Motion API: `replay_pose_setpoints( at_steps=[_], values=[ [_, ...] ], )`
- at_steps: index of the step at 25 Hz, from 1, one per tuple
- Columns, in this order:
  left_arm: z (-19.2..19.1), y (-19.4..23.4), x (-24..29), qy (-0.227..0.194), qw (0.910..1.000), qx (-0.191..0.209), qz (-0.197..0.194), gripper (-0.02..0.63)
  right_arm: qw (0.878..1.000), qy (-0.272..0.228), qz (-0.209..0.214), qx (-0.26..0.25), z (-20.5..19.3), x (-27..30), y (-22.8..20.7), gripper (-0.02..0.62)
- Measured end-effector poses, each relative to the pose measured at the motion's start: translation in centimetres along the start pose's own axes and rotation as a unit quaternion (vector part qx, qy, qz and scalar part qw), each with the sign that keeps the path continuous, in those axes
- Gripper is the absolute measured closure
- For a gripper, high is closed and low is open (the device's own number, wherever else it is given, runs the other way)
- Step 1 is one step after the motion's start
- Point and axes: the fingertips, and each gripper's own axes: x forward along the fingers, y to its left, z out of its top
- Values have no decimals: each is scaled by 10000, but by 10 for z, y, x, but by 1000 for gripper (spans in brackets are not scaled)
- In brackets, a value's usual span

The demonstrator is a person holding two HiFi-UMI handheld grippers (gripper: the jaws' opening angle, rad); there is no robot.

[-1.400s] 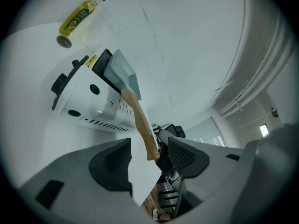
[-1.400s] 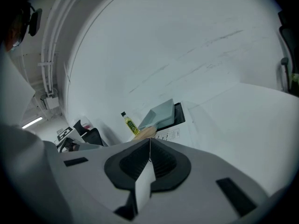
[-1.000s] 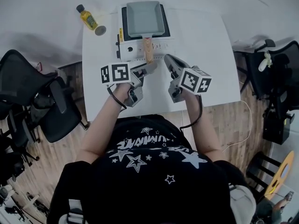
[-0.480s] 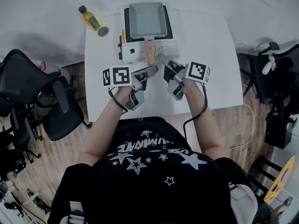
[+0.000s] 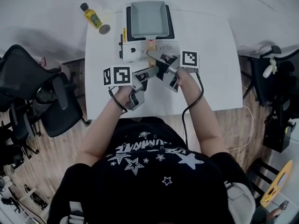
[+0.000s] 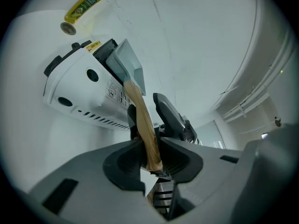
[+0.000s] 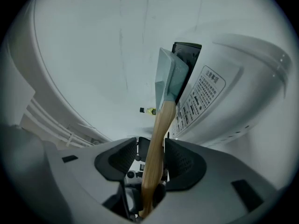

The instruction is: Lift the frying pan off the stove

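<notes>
A grey rectangular frying pan (image 5: pixel 148 18) sits on the white table-top stove (image 5: pixel 140 50), its wooden handle (image 5: pixel 151 45) pointing toward me. My left gripper (image 5: pixel 152 72) grips the handle's near end; in the left gripper view the handle (image 6: pixel 140 120) sits pinched between the pads, whose jaws have just been closing. My right gripper (image 5: pixel 156 56) is further up the handle, close to the stove front. Its jaws have just been opening and stand round the handle (image 7: pixel 159 134) with a gap at the left pad.
A yellow oil bottle (image 5: pixel 92 17) lies at the table's back left with a small round cap (image 5: pixel 104 29) beside it. The white table (image 5: pixel 210 69) reaches out to the right of the stove. Black office chairs (image 5: pixel 37 92) stand on the wooden floor to the left.
The right gripper moved left to the handle, rolled, and went from shut to open around it. The left gripper's jaws narrowed onto the handle's end and stayed in place.
</notes>
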Motion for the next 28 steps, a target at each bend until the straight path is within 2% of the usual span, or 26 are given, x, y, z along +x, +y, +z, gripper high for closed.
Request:
replay_pose_setpoints(
  at_steps=[4, 7, 13, 20, 28],
  values=[
    [1, -2, -2, -57, 10000, -25, -30, 495, 9998, -66, 118, 144, 4, 6, 0, 425],
    [0, -2, -3, -66, 10000, -11, -6, 495, 9999, -89, 66, 74, 5, 7, -4, 479],
    [-1, 2, -7, -127, 9999, -48, 18, 503, 9993, -63, -101, -349, 2, 8, -6, 476],
    [-2, -3, -12, -235, 9995, -135, -137, 503, 9988, -150, -73, -470, -1, 8, -1, 476],
    [-4, -21, -29, -193, 9993, 79, -320, 505, 9961, -206, -30, -858, -11, 10, 27, 477]
  ],
)
